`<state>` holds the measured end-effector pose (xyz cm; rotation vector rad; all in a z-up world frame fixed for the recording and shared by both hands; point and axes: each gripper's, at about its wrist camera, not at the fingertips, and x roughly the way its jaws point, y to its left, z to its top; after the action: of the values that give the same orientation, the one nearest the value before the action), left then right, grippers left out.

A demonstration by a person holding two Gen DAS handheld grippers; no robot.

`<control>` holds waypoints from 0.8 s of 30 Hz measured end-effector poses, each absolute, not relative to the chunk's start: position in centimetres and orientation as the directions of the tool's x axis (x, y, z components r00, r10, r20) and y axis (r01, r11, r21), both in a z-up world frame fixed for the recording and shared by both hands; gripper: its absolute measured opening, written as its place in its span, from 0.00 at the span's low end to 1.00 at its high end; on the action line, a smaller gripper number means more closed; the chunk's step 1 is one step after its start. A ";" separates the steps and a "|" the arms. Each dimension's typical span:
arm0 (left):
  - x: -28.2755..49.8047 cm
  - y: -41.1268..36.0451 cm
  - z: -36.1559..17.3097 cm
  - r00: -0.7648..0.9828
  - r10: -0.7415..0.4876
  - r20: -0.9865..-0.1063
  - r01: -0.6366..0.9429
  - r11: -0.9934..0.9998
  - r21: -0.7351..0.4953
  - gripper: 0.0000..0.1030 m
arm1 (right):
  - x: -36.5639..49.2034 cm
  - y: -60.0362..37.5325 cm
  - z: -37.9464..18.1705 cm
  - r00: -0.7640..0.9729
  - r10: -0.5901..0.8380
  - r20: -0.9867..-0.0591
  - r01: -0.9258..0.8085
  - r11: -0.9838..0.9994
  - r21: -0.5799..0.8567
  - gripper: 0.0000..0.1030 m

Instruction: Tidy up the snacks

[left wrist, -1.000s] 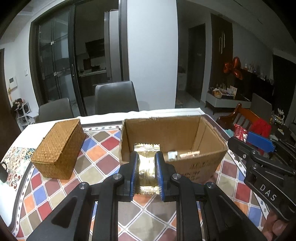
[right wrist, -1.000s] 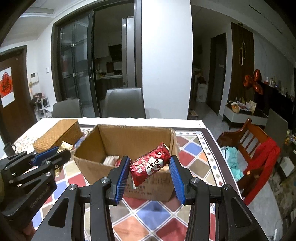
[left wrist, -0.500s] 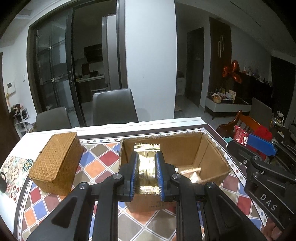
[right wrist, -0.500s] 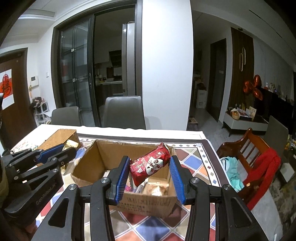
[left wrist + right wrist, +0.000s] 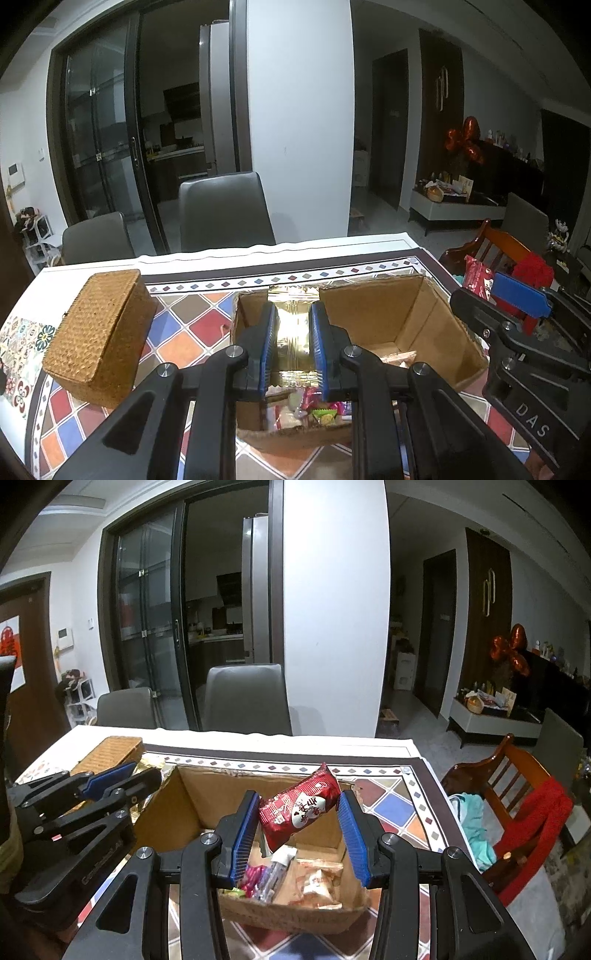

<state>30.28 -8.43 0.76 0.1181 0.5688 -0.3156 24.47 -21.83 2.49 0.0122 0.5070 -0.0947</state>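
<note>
A table [image 5: 192, 332] carries a cloth patterned in glossy diamonds of red, blue, orange and grey inside a dark border, with a white strip along its far edge; behind it stand two grey padded chairs [image 5: 225, 212], a broad white pillar and dark-framed glass sliding doors giving onto a dim kitchen; to the right are a brown wooden chair [image 5: 506, 775] draped with red cloth and a low white cabinet against dark panelling.

On the cloth sits an open cardboard box [image 5: 436, 314], rough-edged and matt brown, holding a loose heap of small wrapped snacks [image 5: 295, 878]; to its left lies a rectangular woven wicker box [image 5: 99, 332], closed and honey-coloured, apart from the carton.

The left gripper [image 5: 293, 347] has its blue ribbed pads pressed nearly together on a flat gold foil packet [image 5: 293, 325] with crimped ends, held above the box's near-left part; the right gripper [image 5: 299, 834] stands partly apart, its pads clamping a shiny red snack packet [image 5: 299, 808], plump and tilted with its right end higher, above the carton's opening.
</note>
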 end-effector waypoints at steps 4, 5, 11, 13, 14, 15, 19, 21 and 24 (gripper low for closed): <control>31.1 -8.7 0.3 0.791 -0.258 -0.554 0.324 0.946 0.022 0.20 | 25.4 -21.9 2.0 0.865 -0.086 -0.494 0.094 0.996 -0.009 0.44; 31.3 -8.8 0.1 0.789 -0.258 -0.557 0.323 0.946 0.020 0.20 | 25.7 -22.0 1.7 0.863 -0.085 -0.498 0.094 0.996 -0.008 0.44; 32.4 -8.8 -0.8 0.777 -0.254 -0.576 0.323 0.946 0.019 0.20 | 27.0 -22.3 0.8 0.850 -0.084 -0.520 0.095 0.995 -0.006 0.45; 32.6 -8.8 -1.1 0.775 -0.251 -0.580 0.322 0.947 0.020 0.20 | 27.2 -22.3 0.6 0.847 -0.084 -0.525 0.095 0.995 -0.006 0.45; 32.7 -8.8 -1.1 0.774 -0.250 -0.581 0.320 0.947 0.020 0.21 | 27.3 -22.3 0.5 0.846 -0.083 -0.527 0.095 0.995 -0.005 0.45; 32.7 -8.7 -1.2 0.774 -0.248 -0.583 0.318 0.948 0.018 0.21 | 27.4 -22.3 0.4 0.843 -0.084 -0.531 0.096 0.995 -0.005 0.45; 32.6 -8.5 -1.1 0.782 -0.237 -0.576 0.306 0.952 0.024 0.38 | 27.7 -22.4 0.3 0.840 -0.088 -0.535 0.100 0.995 -0.007 0.50; 32.4 -8.5 -0.8 0.790 -0.229 -0.569 0.299 0.954 0.032 0.41 | 27.8 -22.3 0.3 0.837 -0.095 -0.538 0.105 0.994 -0.011 0.59; 32.2 -8.1 -0.5 0.804 -0.212 -0.556 0.280 0.959 0.039 0.53 | 27.6 -22.4 0.3 0.838 -0.105 -0.536 0.118 0.993 -0.010 0.68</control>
<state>32.20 -8.12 -0.48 0.1216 0.5798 -0.2641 27.62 -22.42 0.34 0.0238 0.5659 -0.1179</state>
